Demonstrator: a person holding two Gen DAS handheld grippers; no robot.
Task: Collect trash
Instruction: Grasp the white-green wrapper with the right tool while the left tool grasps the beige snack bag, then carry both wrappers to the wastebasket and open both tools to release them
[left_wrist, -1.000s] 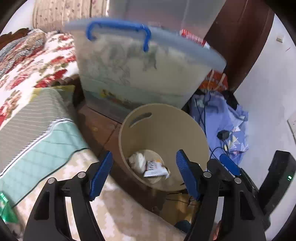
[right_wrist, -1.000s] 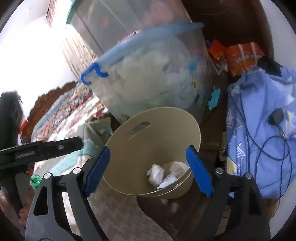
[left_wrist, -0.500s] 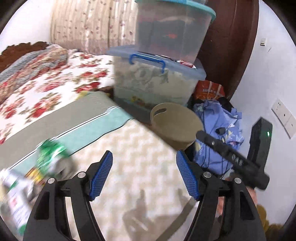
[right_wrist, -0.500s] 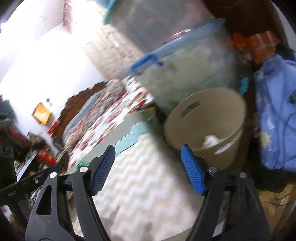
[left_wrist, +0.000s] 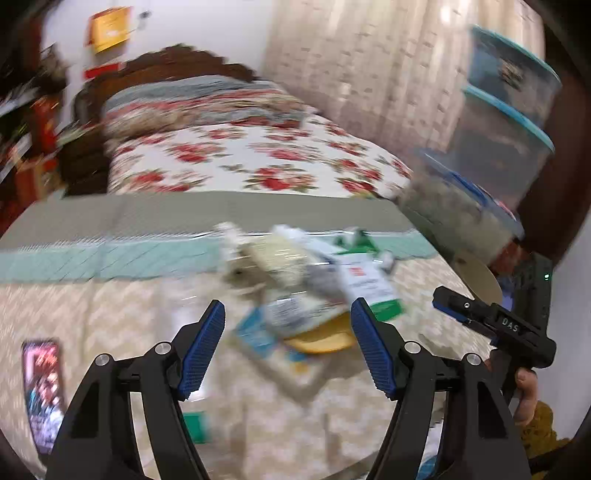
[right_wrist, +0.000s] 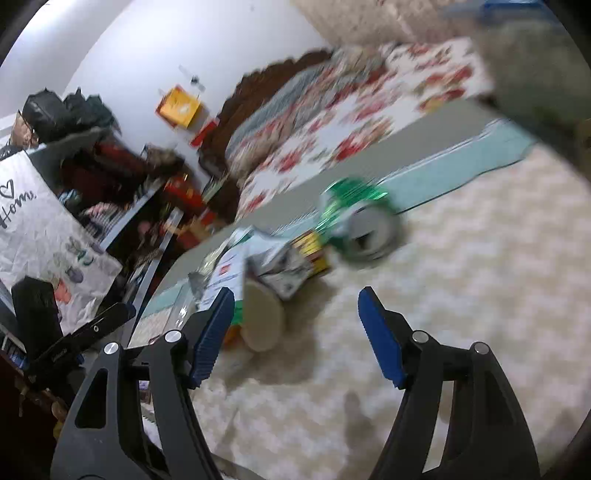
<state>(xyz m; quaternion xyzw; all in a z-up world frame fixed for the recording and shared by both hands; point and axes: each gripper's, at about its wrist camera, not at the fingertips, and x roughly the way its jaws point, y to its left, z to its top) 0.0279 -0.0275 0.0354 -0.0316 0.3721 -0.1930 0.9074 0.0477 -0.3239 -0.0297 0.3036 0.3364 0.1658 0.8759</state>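
Observation:
A blurred pile of trash (left_wrist: 306, 291) lies on the patterned table cover: cartons, wrappers, a white and green carton (left_wrist: 369, 288) and a yellow piece (left_wrist: 321, 341). My left gripper (left_wrist: 286, 349) is open and empty just in front of the pile. In the right wrist view the pile (right_wrist: 280, 258) includes a green can (right_wrist: 362, 221) and a beige round lid (right_wrist: 262, 317). My right gripper (right_wrist: 295, 332) is open and empty, right of the pile. The beige bin (left_wrist: 480, 277) shows at the table's right edge.
A phone (left_wrist: 42, 391) lies at the table's left. A floral bed (left_wrist: 251, 162) stands behind the table. Stacked plastic boxes (left_wrist: 498, 147) stand at the right. Cluttered shelves (right_wrist: 122, 192) fill the left side. The right gripper also shows in the left wrist view (left_wrist: 495, 325).
Both grippers have swung left, away from the beige bin and the plastic boxes, and now face the trash pile on the table. Both stay open and empty.

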